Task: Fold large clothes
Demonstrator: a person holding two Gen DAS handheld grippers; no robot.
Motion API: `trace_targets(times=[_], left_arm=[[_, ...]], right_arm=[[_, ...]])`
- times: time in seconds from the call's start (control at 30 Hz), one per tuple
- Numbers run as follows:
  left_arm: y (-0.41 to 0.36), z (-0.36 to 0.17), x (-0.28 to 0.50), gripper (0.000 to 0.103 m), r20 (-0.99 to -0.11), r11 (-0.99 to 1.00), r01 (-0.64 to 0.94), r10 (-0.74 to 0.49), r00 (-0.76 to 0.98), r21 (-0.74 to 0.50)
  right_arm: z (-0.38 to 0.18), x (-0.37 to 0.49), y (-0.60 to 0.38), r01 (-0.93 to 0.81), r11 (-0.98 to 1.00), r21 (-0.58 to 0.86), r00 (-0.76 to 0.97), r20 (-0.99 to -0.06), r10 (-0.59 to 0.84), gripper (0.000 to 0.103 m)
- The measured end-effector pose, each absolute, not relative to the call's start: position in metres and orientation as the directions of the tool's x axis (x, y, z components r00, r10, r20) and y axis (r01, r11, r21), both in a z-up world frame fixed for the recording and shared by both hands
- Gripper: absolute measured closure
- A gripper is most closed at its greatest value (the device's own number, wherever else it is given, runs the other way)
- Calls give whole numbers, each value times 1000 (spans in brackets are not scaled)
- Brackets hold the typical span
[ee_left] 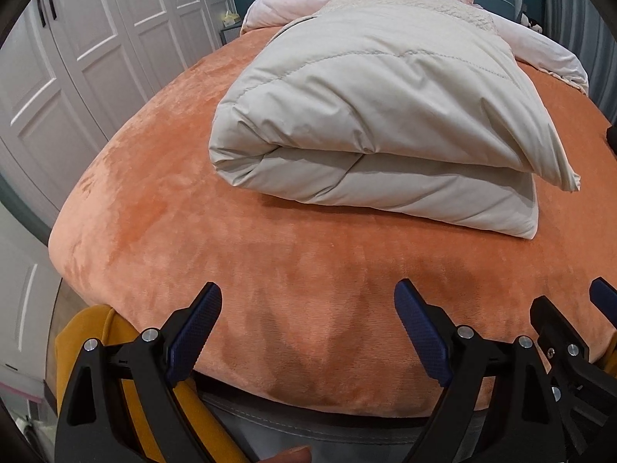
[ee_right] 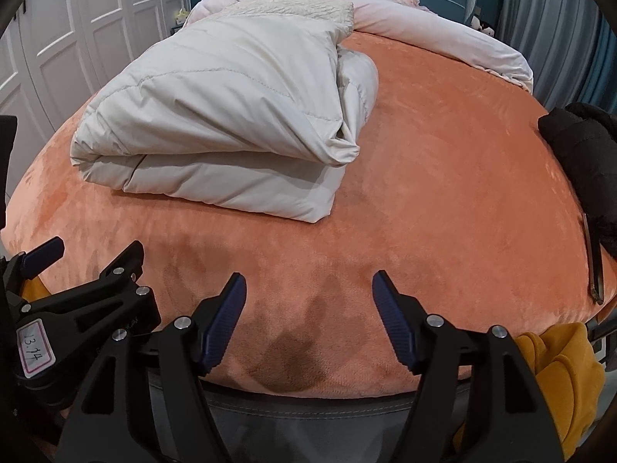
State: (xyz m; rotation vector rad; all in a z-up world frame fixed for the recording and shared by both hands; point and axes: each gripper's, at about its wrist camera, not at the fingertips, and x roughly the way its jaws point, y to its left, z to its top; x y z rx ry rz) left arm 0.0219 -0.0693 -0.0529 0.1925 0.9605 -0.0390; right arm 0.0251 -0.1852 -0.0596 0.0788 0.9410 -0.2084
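Note:
A large off-white padded coat (ee_left: 370, 123) lies folded in a thick bundle on the orange bed cover (ee_left: 193, 231); it also shows in the right wrist view (ee_right: 231, 127), left of centre. My left gripper (ee_left: 308, 308) is open and empty above the bed's near edge, well short of the coat. My right gripper (ee_right: 308, 301) is open and empty too, beside the left one, whose body shows in the right wrist view (ee_right: 77, 301). The right gripper's finger shows at the right edge of the left wrist view (ee_left: 601, 293).
A pink quilt (ee_right: 424, 27) is bunched at the head of the bed. A black garment (ee_right: 582, 154) lies at the right edge of the bed. Yellow clothing (ee_right: 559, 370) hangs by the near edge. White wardrobe doors (ee_left: 96, 38) stand on the left.

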Motion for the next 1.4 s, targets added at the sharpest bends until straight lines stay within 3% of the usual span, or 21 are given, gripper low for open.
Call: trace_targets(times=[0.6,1.4], left_arm=[[-73,-82,19,15,-796,981,123,45,604,148],[-62,-63,20,21,-790,988,107,21,612,109]], right_arm=[[-96,25,-193,232,973,16,555,-824,-119,37],[-70,19,-178,252,968,13,594,-792,-144,37]])
